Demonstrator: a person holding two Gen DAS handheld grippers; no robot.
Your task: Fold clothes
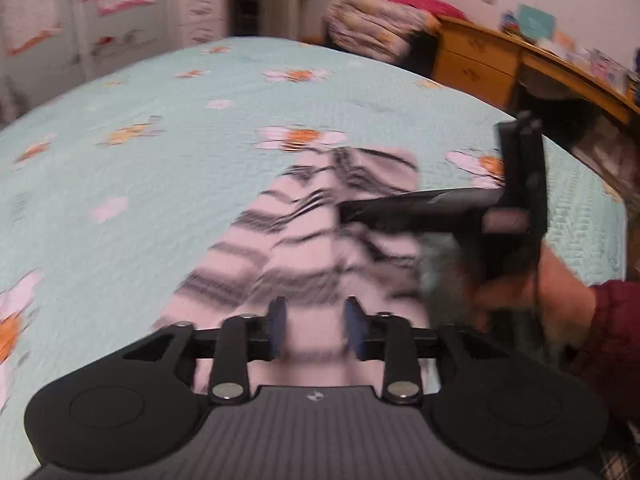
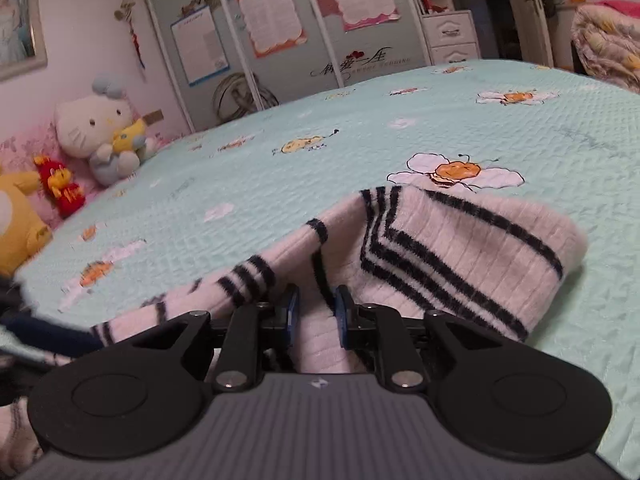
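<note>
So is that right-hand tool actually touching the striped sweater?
Touching. The right wrist view shows the right tool with a fold of the striped sweater pinched between its blue pads.

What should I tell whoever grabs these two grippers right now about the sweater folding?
Left gripper: jaws apart, over the near edge of the striped sweater; that view is blurred, so a grip cannot be confirmed.
Right gripper: fingers either side of a fold of the same sweater; whether it is pinched is unclear.
The sweater lies partly bunched on the mint bee-print bedspread, one sleeve trailing left.
Done: some cloth already turned over.
Left: flatten it, tuck the sleeves, finish the fold.
</note>
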